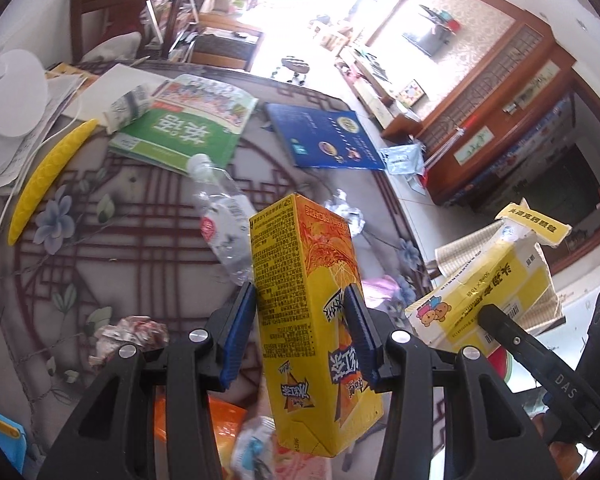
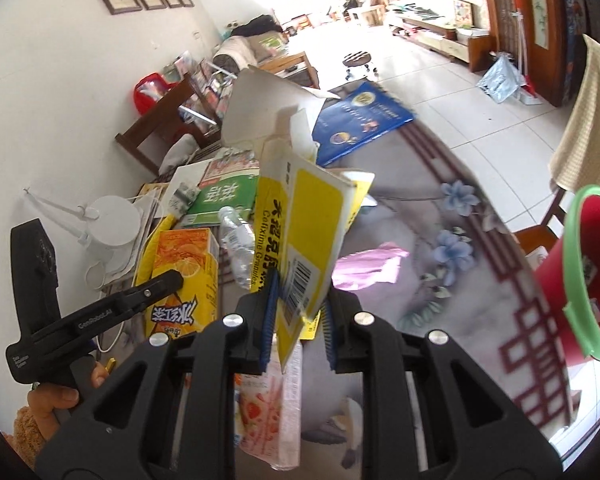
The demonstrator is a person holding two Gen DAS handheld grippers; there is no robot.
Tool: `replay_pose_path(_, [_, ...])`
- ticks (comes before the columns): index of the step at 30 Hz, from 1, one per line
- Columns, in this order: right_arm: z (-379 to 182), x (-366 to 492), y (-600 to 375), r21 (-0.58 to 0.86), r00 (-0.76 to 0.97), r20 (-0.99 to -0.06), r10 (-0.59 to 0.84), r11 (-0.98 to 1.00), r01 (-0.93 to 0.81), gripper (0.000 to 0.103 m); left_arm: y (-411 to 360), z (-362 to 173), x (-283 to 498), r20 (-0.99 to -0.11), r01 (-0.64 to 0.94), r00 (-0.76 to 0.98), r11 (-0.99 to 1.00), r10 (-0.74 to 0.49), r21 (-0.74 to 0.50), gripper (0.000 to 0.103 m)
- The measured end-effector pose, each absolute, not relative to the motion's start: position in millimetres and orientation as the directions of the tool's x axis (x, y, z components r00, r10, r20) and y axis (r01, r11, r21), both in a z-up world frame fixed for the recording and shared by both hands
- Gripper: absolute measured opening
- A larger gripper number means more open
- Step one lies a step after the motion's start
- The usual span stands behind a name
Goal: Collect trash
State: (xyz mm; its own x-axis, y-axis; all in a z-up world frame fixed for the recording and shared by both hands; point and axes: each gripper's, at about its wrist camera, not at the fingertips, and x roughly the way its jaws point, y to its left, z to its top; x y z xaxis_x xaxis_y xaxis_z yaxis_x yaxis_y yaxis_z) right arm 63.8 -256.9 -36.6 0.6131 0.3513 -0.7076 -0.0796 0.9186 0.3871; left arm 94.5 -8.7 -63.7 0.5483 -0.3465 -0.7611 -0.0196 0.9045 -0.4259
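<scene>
My left gripper (image 1: 300, 320) is shut on a yellow and orange iced tea carton (image 1: 304, 300) and holds it above the table. The carton also shows in the right wrist view (image 2: 184, 276). My right gripper (image 2: 298, 312) is shut on a torn yellow medicine box (image 2: 304, 224), which hangs tilted between the blue pads; it shows at the right in the left wrist view (image 1: 488, 296). A red bin with a green rim (image 2: 580, 276) is at the right. On the table lie a crushed clear bottle (image 1: 220, 224), crumpled foil (image 1: 346, 212), a crumpled wrapper (image 1: 128, 334) and a pink wrapper (image 2: 370, 266).
Green book (image 1: 184, 128), blue book (image 1: 324, 136), a yellow pen case (image 1: 48, 176), white lamp base (image 1: 14, 92) and papers lie at the back of the patterned round table (image 2: 480, 280). A pink strawberry snack packet (image 2: 268, 400) lies below my right gripper. Chairs stand behind.
</scene>
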Motion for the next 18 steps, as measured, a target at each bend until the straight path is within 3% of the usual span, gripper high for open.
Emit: replay_pose_path(18, [-37, 40, -324, 0.402, 0.633, -0.699, 0.332, 0.915, -0.037, 0.020, -69, -56, 73, -0.774, -0.003, 0.538, 0.917, -0.335, -0.399, 0.043])
